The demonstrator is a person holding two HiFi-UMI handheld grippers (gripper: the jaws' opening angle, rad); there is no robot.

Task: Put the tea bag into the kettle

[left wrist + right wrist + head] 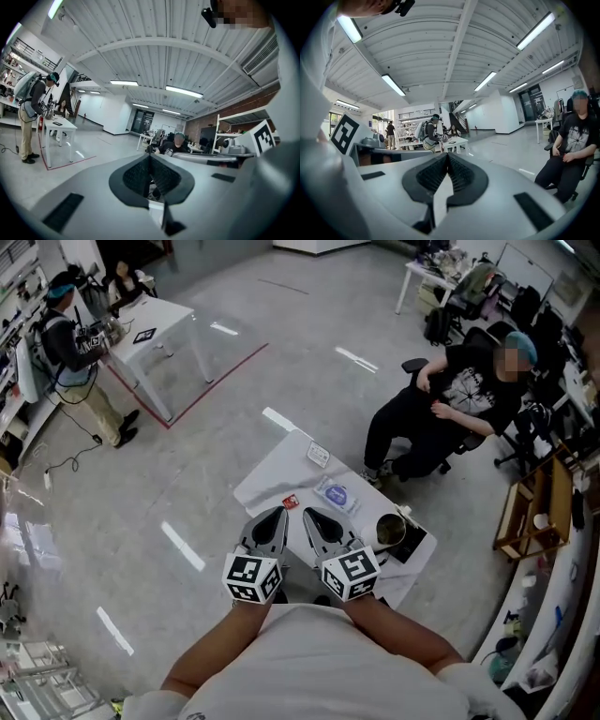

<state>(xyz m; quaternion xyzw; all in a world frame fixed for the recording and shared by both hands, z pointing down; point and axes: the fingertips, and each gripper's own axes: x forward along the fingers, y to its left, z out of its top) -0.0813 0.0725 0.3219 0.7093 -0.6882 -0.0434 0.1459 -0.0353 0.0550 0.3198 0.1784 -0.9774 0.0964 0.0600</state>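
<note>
Wide grey workshop floor. A white-draped table [272, 476] carries the kettle [392, 532] and, well apart, a small red packet [291, 502], probably the tea bag. The left gripper [280, 512] and right gripper [307, 514] hover above it, jaws pressed together and empty. If they arrive closed, they could knock the packet away.

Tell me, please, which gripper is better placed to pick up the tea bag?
Left, narrowly. The red packet, likely the tea bag, lies just ahead of the left gripper, slightly nearer it than the right gripper, which is on the kettle side. Both are shut and must open first.
</note>
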